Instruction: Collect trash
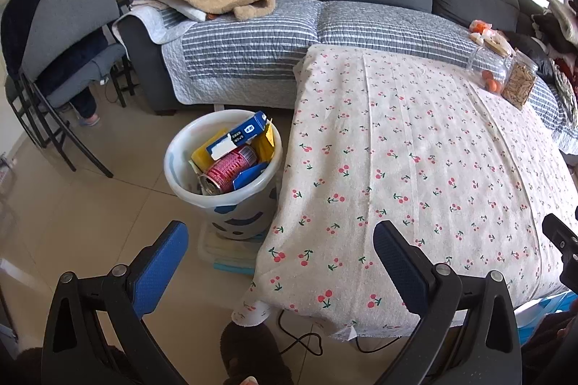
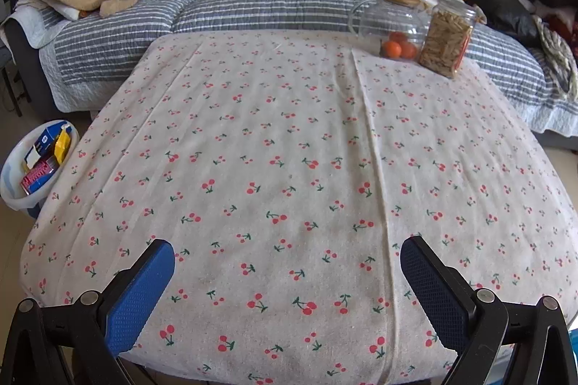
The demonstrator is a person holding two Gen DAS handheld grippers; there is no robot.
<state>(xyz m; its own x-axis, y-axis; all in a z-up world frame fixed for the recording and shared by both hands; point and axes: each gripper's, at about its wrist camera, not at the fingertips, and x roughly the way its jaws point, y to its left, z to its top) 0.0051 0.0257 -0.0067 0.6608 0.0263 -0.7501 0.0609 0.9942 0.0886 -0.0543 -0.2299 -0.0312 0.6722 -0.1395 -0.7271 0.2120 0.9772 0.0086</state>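
Apparently done, with left gripper and right gripper both spread wide and empty over the cloth-covered counter, trash piled high in the bin beside it, liable to spill if the overfull heap gets nudged.

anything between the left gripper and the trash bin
Nothing visible. The left gripper is open and empty, and the bin stands on the floor just ahead of it, left of the table. The bin's mouth is uncovered, though a can and boxes already fill it nearly to the rim.
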